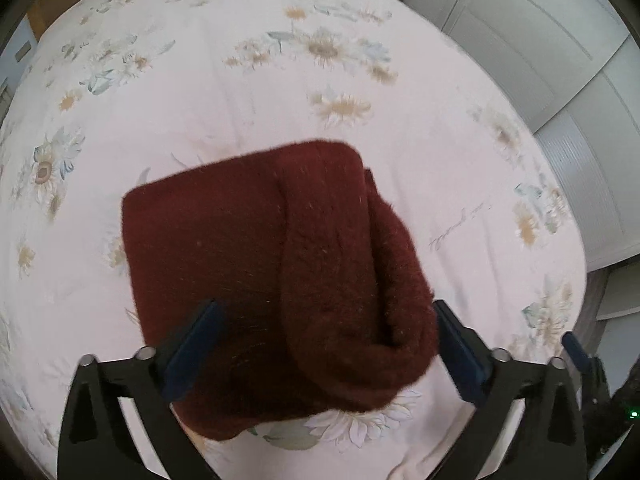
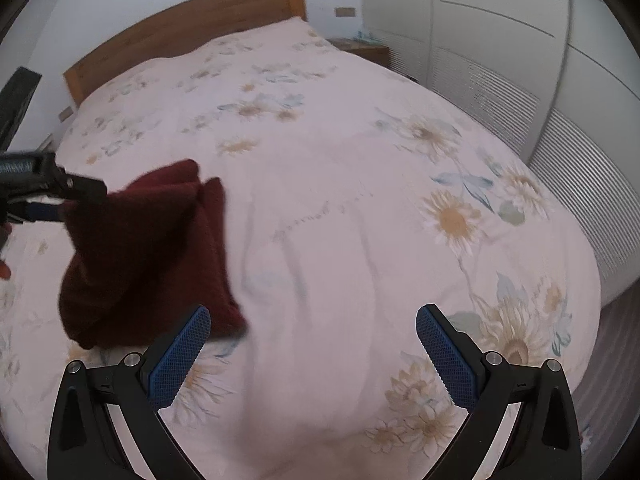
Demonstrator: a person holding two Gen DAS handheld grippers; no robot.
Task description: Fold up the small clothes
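A folded dark red fuzzy garment lies on the floral bedspread. My left gripper is open, its blue fingers wide on either side of the garment's near end, right above it. In the right wrist view the same garment lies at the left, with the left gripper at its far left edge. My right gripper is open and empty above bare bedspread, to the right of the garment.
A wooden headboard stands at the far end of the bed. White wardrobe doors run along the right side. A wooden nightstand sits by the bed's far right corner. The bed's right edge drops to the floor.
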